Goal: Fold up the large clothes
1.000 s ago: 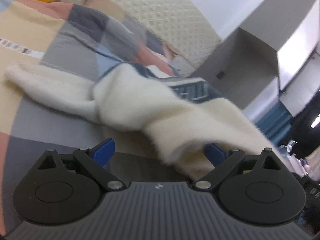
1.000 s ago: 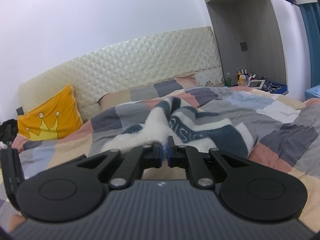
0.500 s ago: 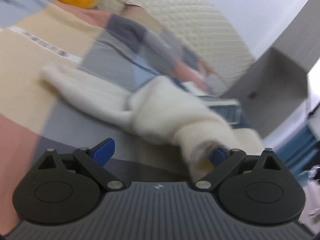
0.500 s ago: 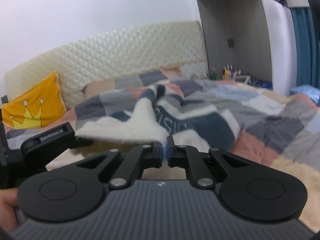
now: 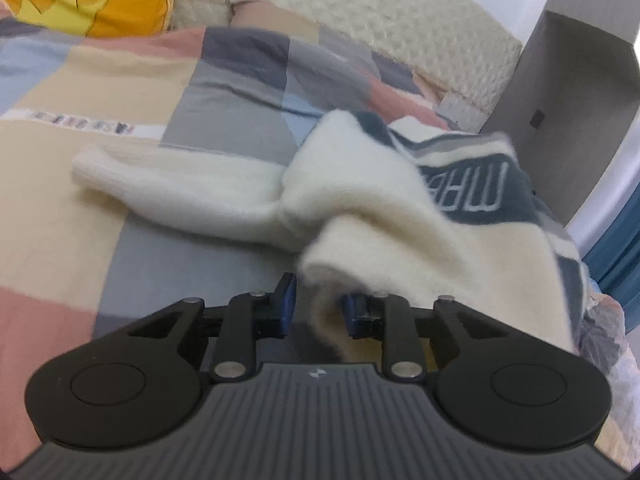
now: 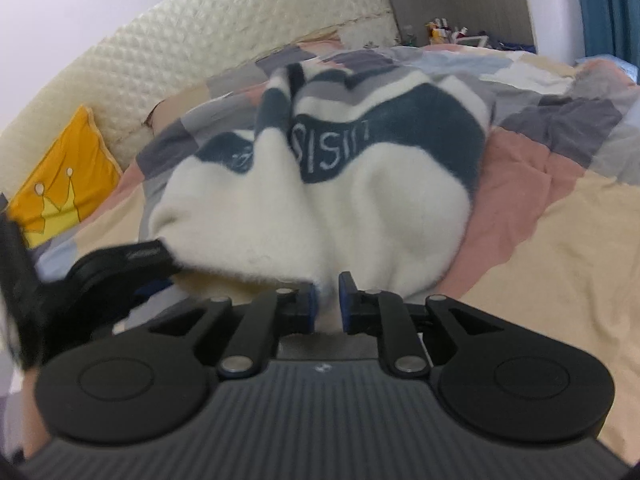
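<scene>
a cream and dark blue fleece garment (image 5: 400, 208) lies bunched on the patchwork bedspread (image 5: 120, 92), one cream sleeve (image 5: 168, 176) stretched flat to the left. the left hand-held gripper (image 5: 318, 306) has its jaws closing with a fold of the cream hem between them; the right pad (image 5: 352, 316) touches the cloth, the left pad stands apart. the right hand-held gripper (image 6: 327, 304) is opening, a narrow gap showing, with the garment's cream edge (image 6: 280, 248) just at its tips and not pinched. a yellow crown cushion (image 6: 60, 196) leans on the quilted headboard (image 6: 200, 52).
</scene>
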